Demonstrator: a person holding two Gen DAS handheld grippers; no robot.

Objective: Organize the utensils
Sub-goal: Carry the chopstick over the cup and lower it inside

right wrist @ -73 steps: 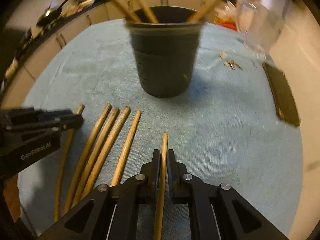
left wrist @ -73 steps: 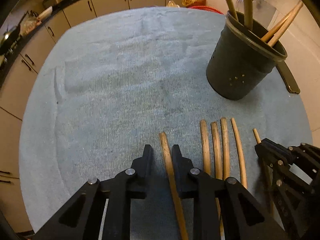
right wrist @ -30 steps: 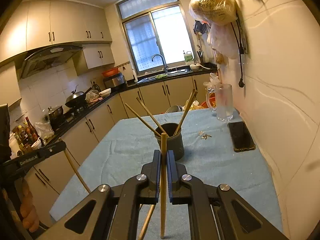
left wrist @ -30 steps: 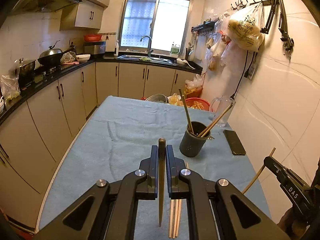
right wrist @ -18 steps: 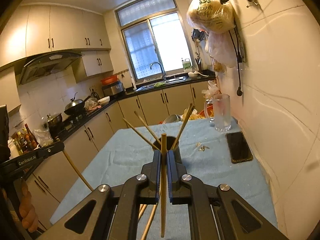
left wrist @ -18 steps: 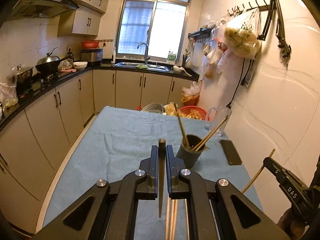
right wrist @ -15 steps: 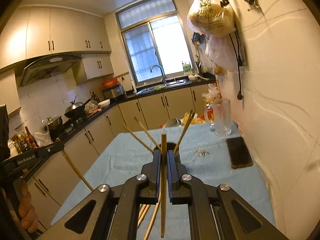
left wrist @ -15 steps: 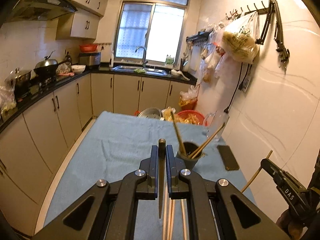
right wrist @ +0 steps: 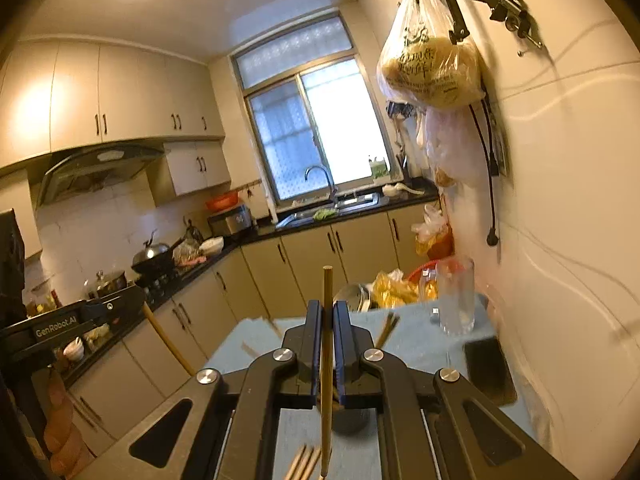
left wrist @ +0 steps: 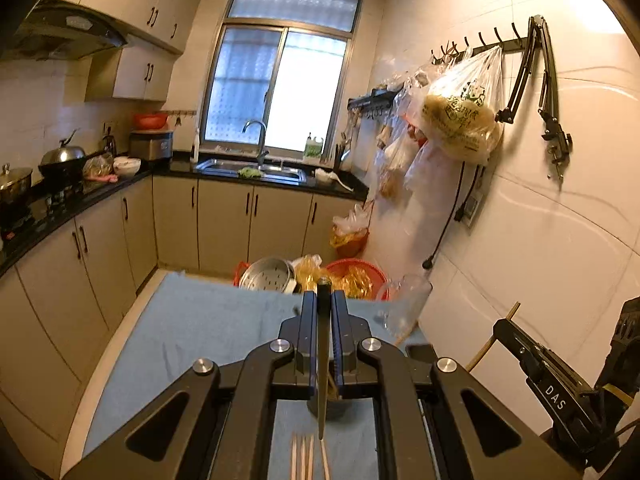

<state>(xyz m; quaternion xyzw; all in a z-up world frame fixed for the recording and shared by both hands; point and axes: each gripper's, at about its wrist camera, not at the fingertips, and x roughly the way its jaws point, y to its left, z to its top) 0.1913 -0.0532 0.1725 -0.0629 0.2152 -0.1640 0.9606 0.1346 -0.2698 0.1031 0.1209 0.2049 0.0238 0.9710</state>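
Each fisheye camera sits just behind its own pair of black fingers and looks forward along them, slightly downward, from above the table covered in pale blue-grey cloth (left wrist: 192, 320) toward the far kitchen window with the metal frame (left wrist: 280, 88). The right wrist view is tilted, so that window (right wrist: 316, 120) leans. Both share the table (right wrist: 416, 344), the window wall and the white tiled right-hand wall (left wrist: 540, 220), and each catches the other gripper at its edge.
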